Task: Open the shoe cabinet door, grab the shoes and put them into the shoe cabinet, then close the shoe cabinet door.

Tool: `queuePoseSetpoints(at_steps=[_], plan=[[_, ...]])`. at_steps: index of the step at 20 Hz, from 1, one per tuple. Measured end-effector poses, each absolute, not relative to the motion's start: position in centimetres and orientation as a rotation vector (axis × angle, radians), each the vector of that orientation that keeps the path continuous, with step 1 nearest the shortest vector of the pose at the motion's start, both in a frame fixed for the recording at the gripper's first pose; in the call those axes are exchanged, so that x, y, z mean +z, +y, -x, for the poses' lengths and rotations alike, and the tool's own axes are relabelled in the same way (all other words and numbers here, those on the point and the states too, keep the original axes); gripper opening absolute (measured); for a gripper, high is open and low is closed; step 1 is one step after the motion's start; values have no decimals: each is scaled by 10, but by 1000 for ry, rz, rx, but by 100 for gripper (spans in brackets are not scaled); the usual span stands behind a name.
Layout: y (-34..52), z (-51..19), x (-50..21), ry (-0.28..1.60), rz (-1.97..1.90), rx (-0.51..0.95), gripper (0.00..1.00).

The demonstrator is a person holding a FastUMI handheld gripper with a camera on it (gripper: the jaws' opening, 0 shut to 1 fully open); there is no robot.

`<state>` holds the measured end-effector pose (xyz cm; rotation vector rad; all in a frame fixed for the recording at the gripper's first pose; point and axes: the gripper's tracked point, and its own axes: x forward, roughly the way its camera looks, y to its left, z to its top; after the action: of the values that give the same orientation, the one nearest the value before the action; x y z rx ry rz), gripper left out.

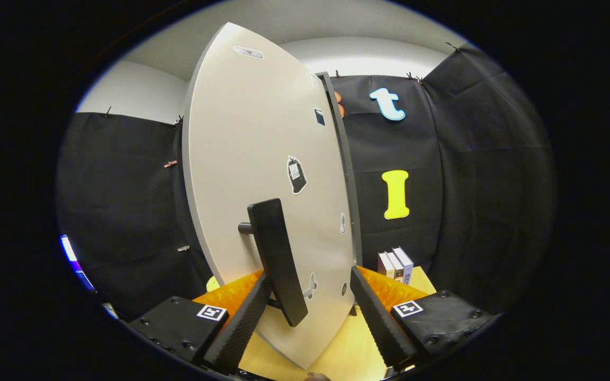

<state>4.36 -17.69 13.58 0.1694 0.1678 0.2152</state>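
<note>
The shoe cabinet door is a tall pale grey panel with several small stickers, standing right ahead of me and swung at an angle. Its dark bar handle sticks out on short posts and hangs between my fingers, close to the left one. My gripper is open, with the left fingertip just touching or nearly touching the handle's lower part and the right fingertip apart from it. The dark edge of the cabinet runs along the door's right side.
A few upright books stand on the light wooden floor surface beyond my right finger, against the black cloth wall. A small yellow object peeks out left of the door's base.
</note>
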Motion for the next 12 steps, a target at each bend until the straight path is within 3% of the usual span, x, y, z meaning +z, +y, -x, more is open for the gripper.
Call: queuePoseSetpoints(at_steps=[12], plan=[[-95, -77, 131, 153, -138, 221, 98]])
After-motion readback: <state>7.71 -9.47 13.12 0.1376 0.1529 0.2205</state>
